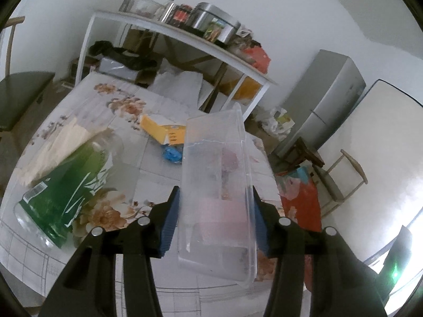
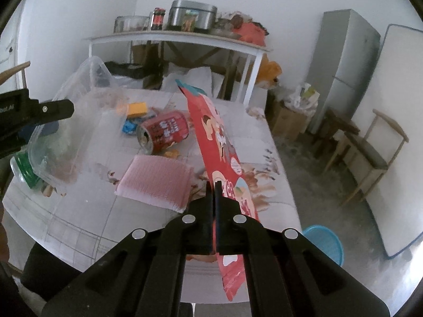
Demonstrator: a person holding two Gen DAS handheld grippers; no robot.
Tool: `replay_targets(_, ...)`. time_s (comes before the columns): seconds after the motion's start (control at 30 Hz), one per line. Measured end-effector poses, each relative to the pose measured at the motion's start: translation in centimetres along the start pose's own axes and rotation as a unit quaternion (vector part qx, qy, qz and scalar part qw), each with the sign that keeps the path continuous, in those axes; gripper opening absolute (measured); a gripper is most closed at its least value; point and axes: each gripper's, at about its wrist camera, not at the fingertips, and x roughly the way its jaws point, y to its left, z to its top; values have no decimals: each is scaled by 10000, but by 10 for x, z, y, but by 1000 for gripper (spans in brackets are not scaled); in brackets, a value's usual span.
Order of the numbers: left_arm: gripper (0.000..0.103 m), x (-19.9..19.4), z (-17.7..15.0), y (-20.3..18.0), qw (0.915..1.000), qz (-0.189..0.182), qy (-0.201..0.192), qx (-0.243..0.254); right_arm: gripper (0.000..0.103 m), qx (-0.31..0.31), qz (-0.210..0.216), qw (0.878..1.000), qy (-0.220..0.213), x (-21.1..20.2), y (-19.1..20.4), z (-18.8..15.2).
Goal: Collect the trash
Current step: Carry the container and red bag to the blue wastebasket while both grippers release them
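While both pieces hang clear of the bench (image 2: 79,211), risks and grips as follows:

Slip risk, container: likely if the smooth walls of the clear plastic container (image 1: 216,185) slide between the blue pads (image 1: 169,227); held by its sides only, tilted, open mouth facing away.

Crush risk, container: possible if squeezed harder; thin walls look easy to buckle.

Slip risk, wrapper: likely if the red snack wrapper (image 2: 222,142) is swung fast; pinched near its lower part only, long upper end standing free and floppy.

Collision risk: container seen at the left of the right wrist view (image 2: 71,121), near the wrapper; could knock together if brought closer without care.

Left behind: red can (image 2: 164,132) on its side, pink sponge-like pad (image 2: 156,185), yellow box (image 1: 161,129), blue crumpled scrap (image 1: 173,153), green-labelled bottle (image 1: 60,192), all on the bench.

Bin: blue basket (image 2: 325,243) on the floor (image 2: 317,179) at the right, probably the goal, though not certain.

Jaws, left gripper (image 1: 215,211): about half apart, clamped on the container's two long sides.

Jaws, right gripper (image 2: 214,185): pressed together, clamped on the wrapper's flat film.

Task's things: container and wrapper in the air above the bench, one in each gripper.
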Motion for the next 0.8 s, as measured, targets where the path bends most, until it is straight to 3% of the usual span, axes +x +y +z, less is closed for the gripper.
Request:
replay_targets(0.5, 48, 7, 0, -87, 9949, -676, -49, 749, 0, 737, -217, 9962, -419, -31, -63, 3)
replay_targets(0.8, 48, 57, -10, -174, 9800, -1519, 558, 1161, 0, 1679, -641, 9827, -448, -47, -149, -15)
